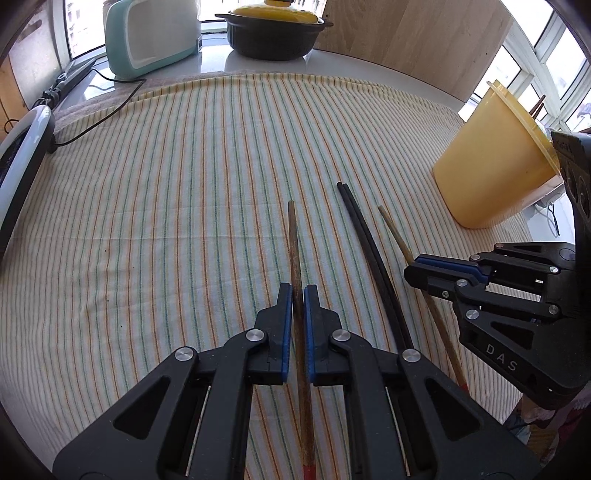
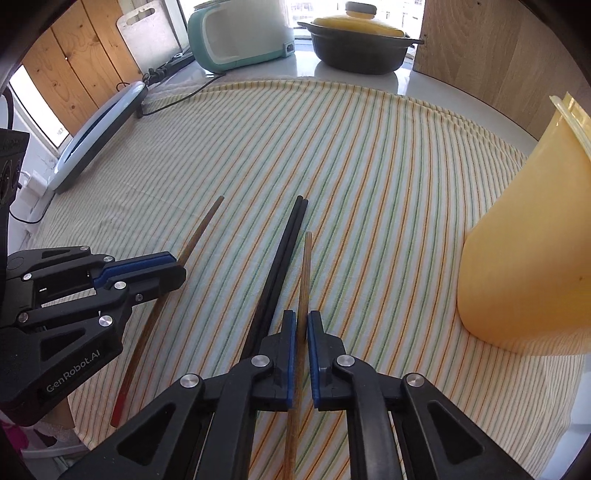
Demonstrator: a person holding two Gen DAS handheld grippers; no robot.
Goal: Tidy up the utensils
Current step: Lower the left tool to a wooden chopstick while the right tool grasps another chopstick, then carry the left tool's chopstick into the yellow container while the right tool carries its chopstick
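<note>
My left gripper [image 1: 298, 288] is shut on a brown wooden chopstick with a red end [image 1: 294, 240], which runs between its blue pads. My right gripper [image 2: 301, 314] is shut on a second, lighter wooden chopstick [image 2: 306, 266]. Each gripper also shows in the other's view: the right gripper [image 1: 413, 269] and the left gripper [image 2: 179, 267]. A pair of black chopsticks [image 1: 364, 229] [image 2: 286, 243] lies on the striped cloth between the two wooden ones. A yellow plastic cup [image 1: 495, 162] [image 2: 528, 258] stands at the right, with chopstick ends sticking out of its top.
A striped cloth [image 1: 166, 203] covers the table. At the back stand a teal-and-white appliance [image 1: 155, 37] and a black pot with a yellow lid [image 1: 273, 33]. A flat grey device with a cable [image 2: 96, 136] lies at the left edge. A wooden panel [image 1: 424, 40] rises at the back right.
</note>
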